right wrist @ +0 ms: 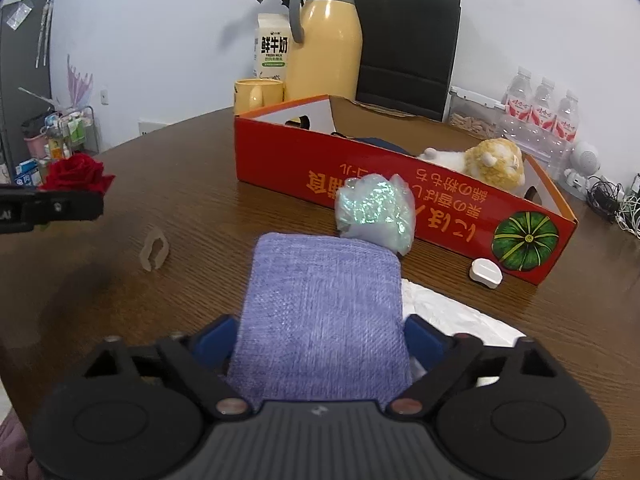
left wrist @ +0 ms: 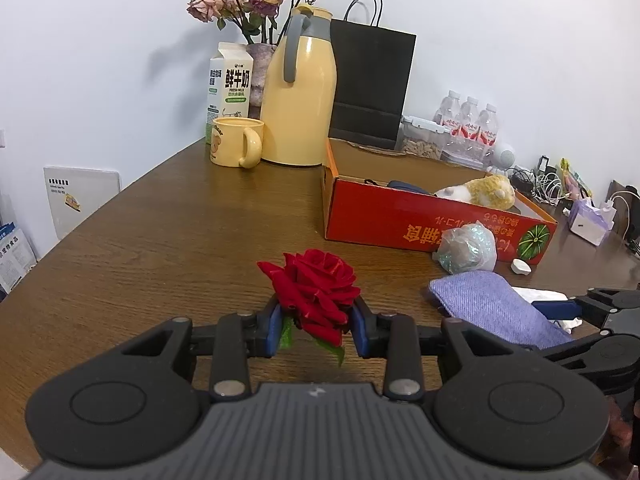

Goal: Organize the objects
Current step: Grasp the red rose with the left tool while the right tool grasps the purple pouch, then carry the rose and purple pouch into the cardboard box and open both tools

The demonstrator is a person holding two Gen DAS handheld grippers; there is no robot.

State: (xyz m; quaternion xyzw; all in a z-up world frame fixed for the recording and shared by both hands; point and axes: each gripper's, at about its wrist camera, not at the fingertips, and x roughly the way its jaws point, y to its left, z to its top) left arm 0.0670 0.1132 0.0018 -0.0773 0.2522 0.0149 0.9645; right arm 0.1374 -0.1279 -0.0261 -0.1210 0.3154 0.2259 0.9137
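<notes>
A red fabric rose (left wrist: 316,292) sits between the blue pads of my left gripper (left wrist: 318,320), which is shut on it just above the brown table (left wrist: 180,240). From the right wrist view the same rose (right wrist: 76,174) shows at the far left, above the left gripper's dark body (right wrist: 52,206). A purple woven pouch (right wrist: 324,312) lies flat on the table between the jaws of my right gripper (right wrist: 320,332). The blue pads stand at its two edges and the cloth is not bunched. The pouch (left wrist: 496,308) also appears at the right of the left wrist view.
An open red cardboard box (right wrist: 280,164) holds a plush toy (right wrist: 492,160). Against its front lie a glittery plastic bundle (right wrist: 374,210) and a small white cap (right wrist: 486,274). White paper (right wrist: 452,312) lies under the pouch, a clear clip (right wrist: 154,248) to its left. Mug (left wrist: 236,142), thermos (left wrist: 300,92), milk carton (left wrist: 230,84) and black bag (left wrist: 372,84) stand behind.
</notes>
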